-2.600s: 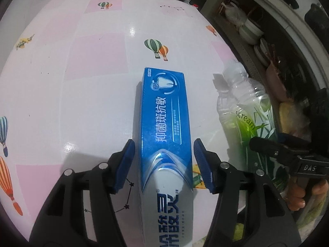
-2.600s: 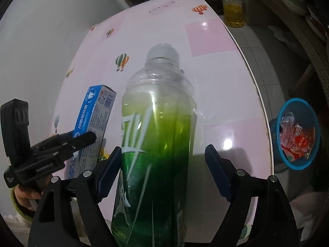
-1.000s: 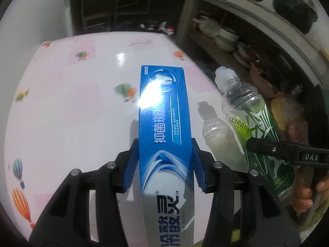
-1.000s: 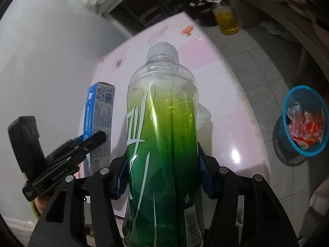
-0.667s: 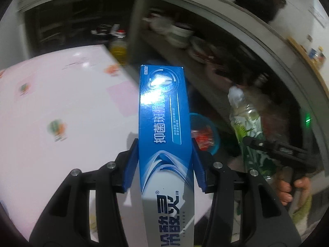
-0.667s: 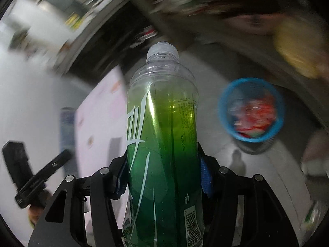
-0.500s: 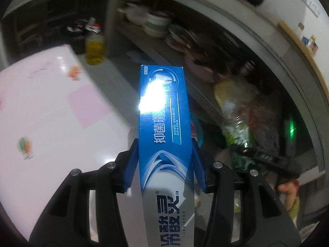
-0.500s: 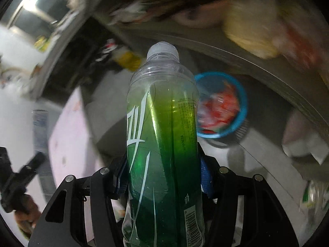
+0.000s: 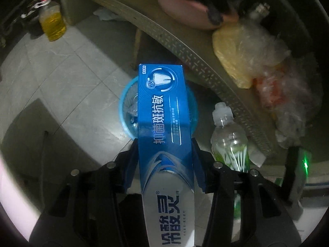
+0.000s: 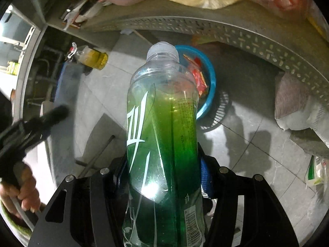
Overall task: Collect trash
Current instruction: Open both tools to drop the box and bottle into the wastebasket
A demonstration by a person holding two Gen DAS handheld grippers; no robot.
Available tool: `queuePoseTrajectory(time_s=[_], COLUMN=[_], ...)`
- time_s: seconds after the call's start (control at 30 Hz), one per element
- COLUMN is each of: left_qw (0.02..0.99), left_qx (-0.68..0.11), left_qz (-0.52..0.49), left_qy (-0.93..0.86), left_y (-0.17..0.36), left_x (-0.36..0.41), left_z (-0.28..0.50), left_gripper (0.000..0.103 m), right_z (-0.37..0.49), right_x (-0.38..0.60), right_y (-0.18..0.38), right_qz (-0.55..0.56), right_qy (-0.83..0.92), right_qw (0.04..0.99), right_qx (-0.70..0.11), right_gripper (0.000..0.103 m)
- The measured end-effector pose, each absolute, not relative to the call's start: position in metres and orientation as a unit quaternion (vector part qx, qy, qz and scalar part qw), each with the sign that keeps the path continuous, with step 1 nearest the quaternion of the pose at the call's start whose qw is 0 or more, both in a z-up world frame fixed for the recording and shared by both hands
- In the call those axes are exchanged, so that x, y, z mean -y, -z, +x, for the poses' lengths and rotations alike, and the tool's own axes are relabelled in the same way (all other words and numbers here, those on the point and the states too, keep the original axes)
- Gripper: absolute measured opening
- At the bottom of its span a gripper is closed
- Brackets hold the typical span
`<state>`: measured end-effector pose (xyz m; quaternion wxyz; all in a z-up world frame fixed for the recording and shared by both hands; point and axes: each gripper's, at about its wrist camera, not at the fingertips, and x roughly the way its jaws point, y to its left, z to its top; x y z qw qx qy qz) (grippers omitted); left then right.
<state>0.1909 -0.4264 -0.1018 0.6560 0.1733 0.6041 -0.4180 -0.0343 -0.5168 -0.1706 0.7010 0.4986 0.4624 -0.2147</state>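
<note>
Toothpaste box [image 9: 164, 111] sitting clamped in left hand-held gripper [image 9: 164, 162], hanging over blue bin [image 9: 123, 111] just ahead/below. Green bottle [image 10: 162, 127] being squeezed by right hand-held gripper [image 10: 164, 164], bin [image 10: 211, 82] ahead. Wrappers already lying in bin. Both items lifted, neither dropped yet; release remaining.

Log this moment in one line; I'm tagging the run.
left gripper: shut on toothpaste box | right gripper: shut on green bottle | blue basket: on floor, below both
</note>
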Motion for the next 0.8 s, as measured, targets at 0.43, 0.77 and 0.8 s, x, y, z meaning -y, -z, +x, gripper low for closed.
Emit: queuePoseTrajectory(time_s=[0.43, 0.77, 0.8], left_qw=[0.691, 0.723, 0.729], left_qx=[-0.596, -0.550, -0.541], left_qz=[0.141, 0.139, 0.139], left_qy=[0.384, 0.395, 0.396], left_y=[0.112, 0.045, 0.036], left_x=[0.462, 0.382, 0.371], left_z=[0.226, 0.215, 0.212], left_gripper=[0.070, 0.070, 0.072], right_z=[0.045, 0.096, 0.100], right_x=[0.557, 0.577, 0.577], right_y=[0.236, 0.268, 0.269], right_qz=[0.440, 0.340, 0.333], right_qy=[0.247, 0.290, 0.292], right_qw=[0.707, 0.711, 0.711], right_qx=[-0.497, -0.543, -0.546], right_gripper=[0.056, 0.056, 0.056])
